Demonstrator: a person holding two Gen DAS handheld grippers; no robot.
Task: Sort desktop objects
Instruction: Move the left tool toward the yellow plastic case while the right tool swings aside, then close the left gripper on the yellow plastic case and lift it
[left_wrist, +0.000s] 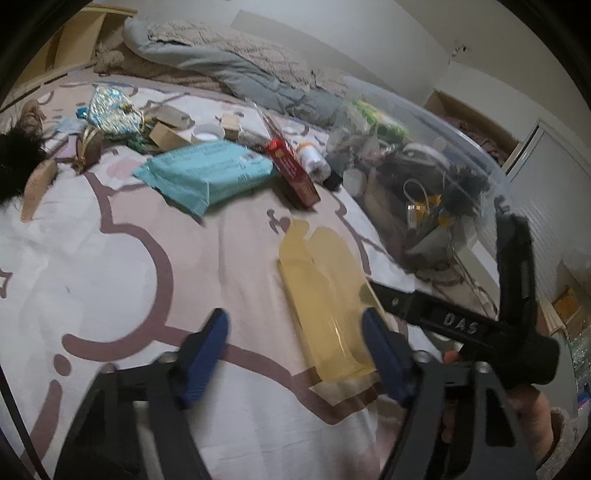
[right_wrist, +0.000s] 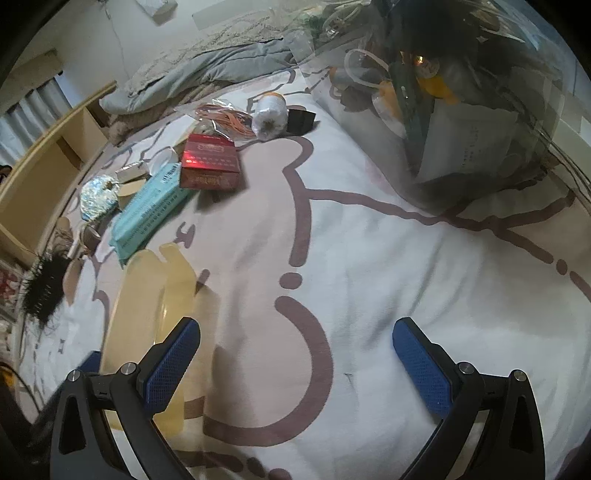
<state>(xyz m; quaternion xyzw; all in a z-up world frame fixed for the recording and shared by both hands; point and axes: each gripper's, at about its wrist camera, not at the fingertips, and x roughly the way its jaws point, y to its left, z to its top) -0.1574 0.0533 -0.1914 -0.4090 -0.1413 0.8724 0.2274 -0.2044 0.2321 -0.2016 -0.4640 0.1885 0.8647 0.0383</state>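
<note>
A flat yellow translucent sleeve (left_wrist: 325, 295) lies on the patterned bedsheet, also in the right wrist view (right_wrist: 155, 295). My left gripper (left_wrist: 295, 354) is open just above its near end, the sleeve lying between the blue pads. My right gripper (right_wrist: 295, 354) is open and empty over bare sheet, its left finger (right_wrist: 173, 354) beside the sleeve. Farther off lie a teal wipes pack (left_wrist: 207, 173) (right_wrist: 147, 214), a red box (left_wrist: 295, 173) (right_wrist: 210, 166) and a white bottle (left_wrist: 314, 158) (right_wrist: 269, 114).
A clear plastic bin (left_wrist: 424, 177) (right_wrist: 461, 103) full of small items stands at the right. Cardboard bits, a shiny blue pouch (left_wrist: 110, 110) and a black furry thing (left_wrist: 14, 162) lie at the far left. A grey blanket (left_wrist: 229, 66) is at the back.
</note>
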